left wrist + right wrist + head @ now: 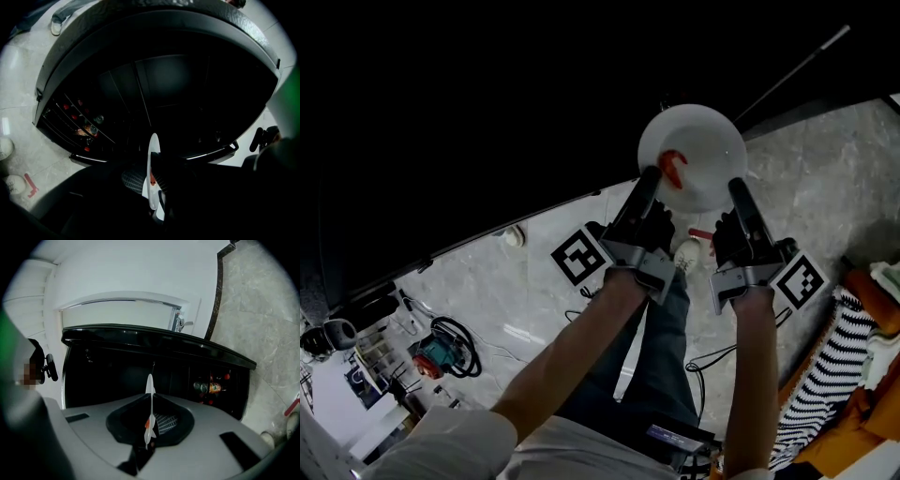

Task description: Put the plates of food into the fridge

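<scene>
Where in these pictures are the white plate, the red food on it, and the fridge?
plate [712,141], head view, bare white middle of the dish.
food [673,167], head view, the red piece by the left rim.
fridge [140,336], right gripper view, its black top edge.

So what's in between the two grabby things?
A white plate with red food on it. In the head view the left gripper and the right gripper each clamp its rim.

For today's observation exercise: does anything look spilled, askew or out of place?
Nothing spilled: the white plate is held at opposite rims by the left hand-held gripper and right hand-held gripper, red food on it. Loose cables clutter the floor.
</scene>
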Motion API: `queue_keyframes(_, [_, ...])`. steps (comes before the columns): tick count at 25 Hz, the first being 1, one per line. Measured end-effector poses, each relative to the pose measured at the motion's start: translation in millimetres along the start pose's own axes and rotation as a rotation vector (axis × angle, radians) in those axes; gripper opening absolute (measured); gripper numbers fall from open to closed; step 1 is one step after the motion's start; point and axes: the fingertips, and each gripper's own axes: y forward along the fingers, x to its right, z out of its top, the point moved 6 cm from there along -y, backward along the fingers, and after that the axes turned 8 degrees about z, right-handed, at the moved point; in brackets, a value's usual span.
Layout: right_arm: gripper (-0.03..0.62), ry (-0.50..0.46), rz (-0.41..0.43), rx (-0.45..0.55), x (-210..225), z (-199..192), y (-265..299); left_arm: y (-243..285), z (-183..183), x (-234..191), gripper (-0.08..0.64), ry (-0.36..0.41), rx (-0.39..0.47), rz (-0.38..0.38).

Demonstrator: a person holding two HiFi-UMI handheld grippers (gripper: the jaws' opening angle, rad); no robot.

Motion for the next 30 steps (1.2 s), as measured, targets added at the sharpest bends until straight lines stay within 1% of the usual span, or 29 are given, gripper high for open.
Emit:
queue_keyframes(3, [0.018, 0.017, 0.010, 0.014, 5, 4, 4, 7, 3, 0, 0.018, -0.004, 0.000, -0.001])
queue_keyframes(5, [0.018, 0.034, 0.018, 0.033, 13, 5, 5, 12, 3, -7, 0.018, -0.023, 0.003, -0.015])
queue_keyframes(7, [0.018, 0.050, 0.030, 0.053, 17, 7, 8, 18, 4, -7, 0.018, -0.023, 0.007, -0.034])
queue_keyframes(11, [0.018, 0.060, 0.051, 0.077, 12, 14, 17, 26, 8, 2, 0.018, -0.017, 0.015, -0.055])
queue_keyframes(16, [0.018, 0.064, 0.064, 0.098, 6, 19, 25, 29, 11, 10, 0.018, -0.017, 0.023, -0.063])
queue_keyframes(18, [0.018, 0.074, 0.064, 0.107, 5, 19, 26, 28, 11, 11, 0.018, -0.025, 0.026, -0.064])
queue_keyframes(22, [0.019, 0.064, 0.062, 0.113, 5, 21, 26, 29, 10, 11, 0.018, -0.068, 0.025, -0.079])
queue_keyframes(30, [0.019, 0.076, 0.092, 0.133, -7, 26, 33, 29, 14, 27, 0.018, -0.075, 0.043, -0.117])
